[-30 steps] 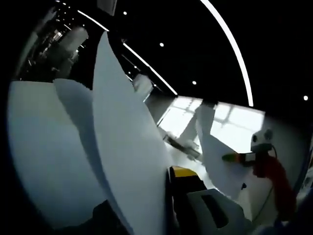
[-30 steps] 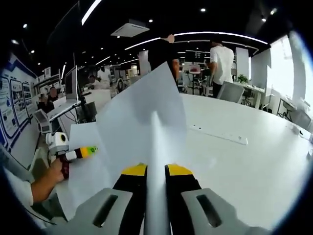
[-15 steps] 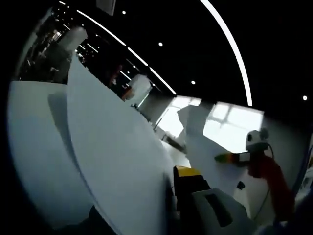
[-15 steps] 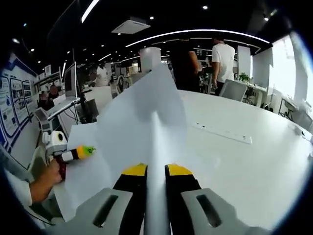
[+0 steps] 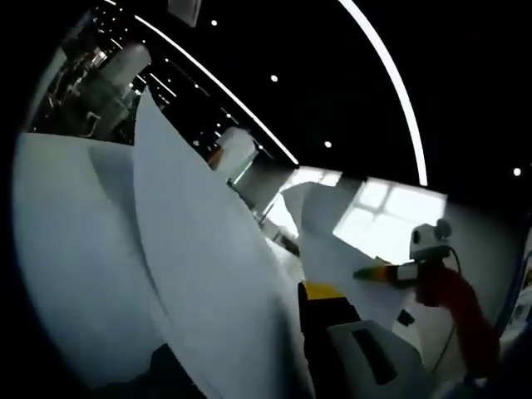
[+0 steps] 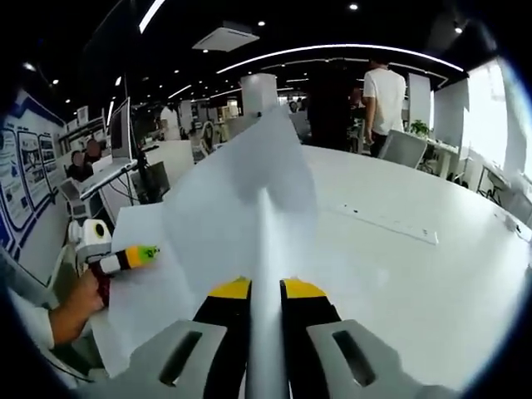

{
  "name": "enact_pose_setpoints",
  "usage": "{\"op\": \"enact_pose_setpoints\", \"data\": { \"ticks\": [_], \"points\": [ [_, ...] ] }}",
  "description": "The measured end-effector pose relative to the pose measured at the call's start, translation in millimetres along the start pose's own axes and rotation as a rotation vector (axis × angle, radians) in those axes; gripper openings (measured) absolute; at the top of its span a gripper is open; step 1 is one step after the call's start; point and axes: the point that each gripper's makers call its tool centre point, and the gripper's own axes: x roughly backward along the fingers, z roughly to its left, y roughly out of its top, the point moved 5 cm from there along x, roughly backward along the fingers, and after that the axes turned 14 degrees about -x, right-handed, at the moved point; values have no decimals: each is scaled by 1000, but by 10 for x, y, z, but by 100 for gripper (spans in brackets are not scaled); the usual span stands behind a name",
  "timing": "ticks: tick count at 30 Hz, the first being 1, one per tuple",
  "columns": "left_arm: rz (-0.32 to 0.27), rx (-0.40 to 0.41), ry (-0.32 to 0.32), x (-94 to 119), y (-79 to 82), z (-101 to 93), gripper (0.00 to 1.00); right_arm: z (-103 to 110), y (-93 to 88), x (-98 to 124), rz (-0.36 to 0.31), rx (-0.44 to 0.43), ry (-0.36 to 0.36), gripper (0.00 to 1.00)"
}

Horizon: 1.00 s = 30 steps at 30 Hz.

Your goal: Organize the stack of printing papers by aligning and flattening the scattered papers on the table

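Right gripper view: the printing papers (image 6: 249,216) rise edge-on between your right gripper (image 6: 266,293) jaws, which pinch them so they lift off the white table (image 6: 416,274) beyond the tips. Your left gripper (image 6: 137,254) meets the sheets' far edge beside the jaws, likely to square them. In the left gripper view, sheets (image 5: 199,274) run up along the jaws; whether these clamp them, you cannot tell. People stand far ahead.
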Motion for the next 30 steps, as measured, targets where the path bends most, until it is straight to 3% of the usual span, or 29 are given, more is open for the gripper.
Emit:
{"op": "enact_pose_setpoints", "data": {
  "ticks": [30],
  "points": [
    [-27,-7,30,-2,29,53,21,304,-166,-61,35,16,45,8]
  ]
}}
